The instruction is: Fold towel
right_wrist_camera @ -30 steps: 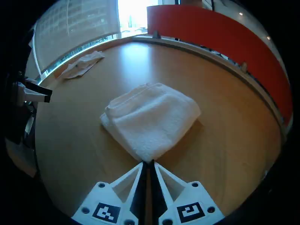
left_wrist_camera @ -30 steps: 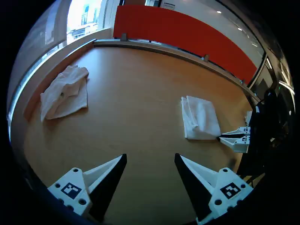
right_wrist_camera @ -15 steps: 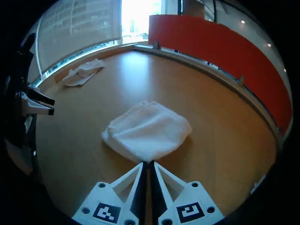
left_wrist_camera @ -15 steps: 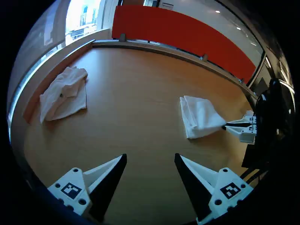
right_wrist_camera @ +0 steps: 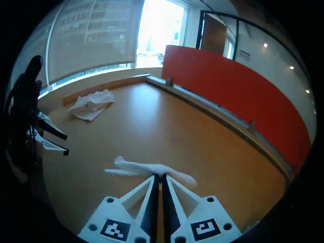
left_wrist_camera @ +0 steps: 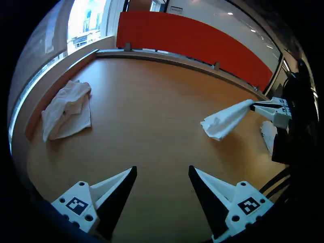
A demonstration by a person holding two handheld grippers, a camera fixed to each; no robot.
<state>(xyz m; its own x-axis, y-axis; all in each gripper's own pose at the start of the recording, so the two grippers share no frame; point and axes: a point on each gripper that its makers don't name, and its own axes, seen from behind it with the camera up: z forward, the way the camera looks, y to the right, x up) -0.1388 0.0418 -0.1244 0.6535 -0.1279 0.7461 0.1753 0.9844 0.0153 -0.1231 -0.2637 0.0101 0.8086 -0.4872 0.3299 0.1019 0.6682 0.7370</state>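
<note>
Crumpled towel: on the table, window side; seemingly not yet folded.
Left gripper: spread wide, empty, over the table's near edge.
Held towel: hangs above the table.
Right gripper: pinching its corner; folding looks done.

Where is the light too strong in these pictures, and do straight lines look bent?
Right gripper view: the window is blown out to white, with a pale sheen on the table. Left gripper view: light is more even; the red panel looks bowed by the lens.
</note>
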